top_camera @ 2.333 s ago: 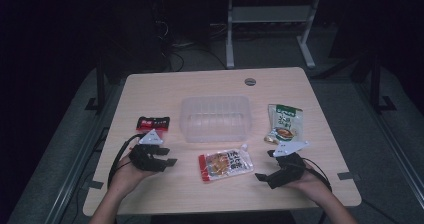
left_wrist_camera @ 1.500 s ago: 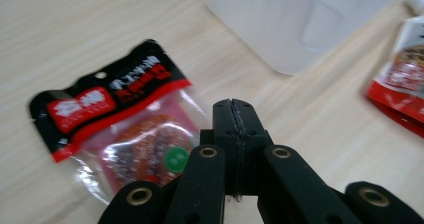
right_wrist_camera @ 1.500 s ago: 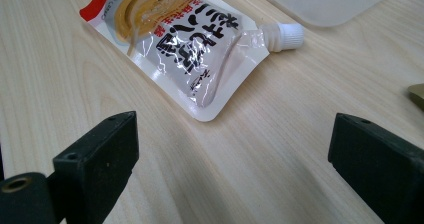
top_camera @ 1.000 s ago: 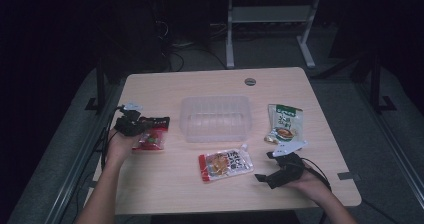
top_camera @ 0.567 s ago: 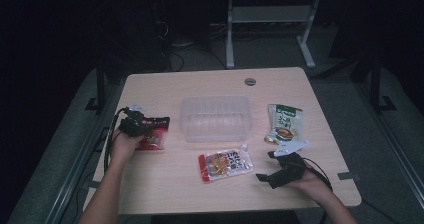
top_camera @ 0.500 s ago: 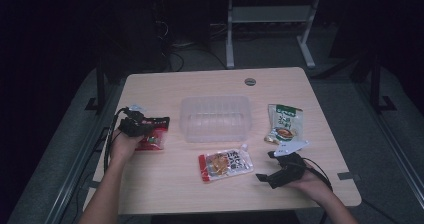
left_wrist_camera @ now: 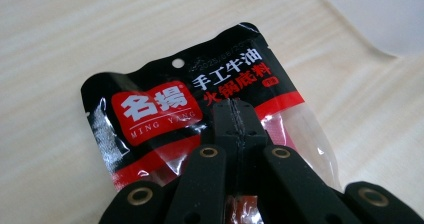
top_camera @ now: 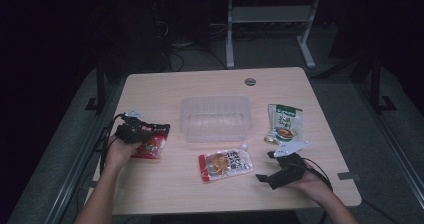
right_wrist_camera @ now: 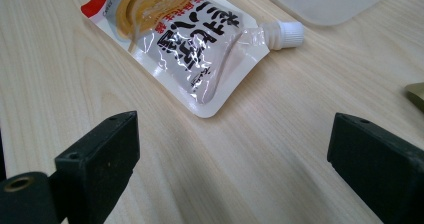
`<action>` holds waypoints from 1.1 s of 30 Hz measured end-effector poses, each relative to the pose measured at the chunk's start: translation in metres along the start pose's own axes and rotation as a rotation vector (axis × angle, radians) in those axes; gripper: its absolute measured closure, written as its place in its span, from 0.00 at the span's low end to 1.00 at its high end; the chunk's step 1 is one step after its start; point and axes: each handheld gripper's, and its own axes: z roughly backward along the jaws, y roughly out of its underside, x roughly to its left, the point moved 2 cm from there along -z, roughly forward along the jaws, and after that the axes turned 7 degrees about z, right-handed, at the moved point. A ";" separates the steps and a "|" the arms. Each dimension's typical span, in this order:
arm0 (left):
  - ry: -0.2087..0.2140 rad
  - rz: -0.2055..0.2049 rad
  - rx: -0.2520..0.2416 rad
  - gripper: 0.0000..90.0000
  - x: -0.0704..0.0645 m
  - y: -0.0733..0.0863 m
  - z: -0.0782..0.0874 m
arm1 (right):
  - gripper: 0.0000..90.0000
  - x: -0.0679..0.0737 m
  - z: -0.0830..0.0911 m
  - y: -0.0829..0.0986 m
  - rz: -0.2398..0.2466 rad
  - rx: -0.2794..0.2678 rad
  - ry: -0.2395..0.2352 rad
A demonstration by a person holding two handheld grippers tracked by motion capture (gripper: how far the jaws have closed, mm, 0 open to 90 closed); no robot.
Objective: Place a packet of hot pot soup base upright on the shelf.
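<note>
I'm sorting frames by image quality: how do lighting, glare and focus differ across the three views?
High view: dim, room beyond the table nearly black, packets small. Left gripper view: bright, glare streaks on the black-and-red packet, print sharp, left gripper jaws shut on it. Right gripper view: evenly lit, sheen on the spouted pouch, right gripper jaws slightly soft.

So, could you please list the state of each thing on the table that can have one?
Left claw: shut on the black and red packet.
Right claw: open, holding nothing, low over the table.
Black and red packet: sealed, pinched at one end.
Spouted pouch: lying flat, white cap on.
Clear container: upright, no lid, nothing inside.
Green packet: lying flat, untouched.
</note>
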 end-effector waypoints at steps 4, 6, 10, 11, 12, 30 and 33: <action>0.021 0.000 0.008 1.00 -0.005 0.008 0.006 | 0.07 0.000 -0.001 -0.001 0.007 -0.003 0.001; 0.031 0.002 0.013 1.00 -0.006 0.013 0.009 | 0.07 0.000 -0.001 -0.001 0.012 -0.004 0.000; 0.055 -0.001 0.019 1.00 -0.012 0.025 0.017 | 0.07 0.000 -0.001 -0.001 0.014 0.000 0.000; 0.055 -0.001 0.019 1.00 -0.012 0.025 0.017 | 0.07 0.000 -0.001 -0.001 0.013 0.001 0.001; 0.061 -0.004 0.024 1.00 -0.014 0.028 0.019 | 0.07 0.000 -0.001 -0.001 0.013 0.001 0.001; -0.002 -0.012 -0.067 1.00 -0.007 0.039 0.055 | 0.07 0.002 -0.002 -0.003 0.037 0.009 0.007; -0.040 0.014 -0.068 1.00 0.009 0.042 0.056 | 0.07 0.002 -0.002 -0.004 0.036 0.011 0.007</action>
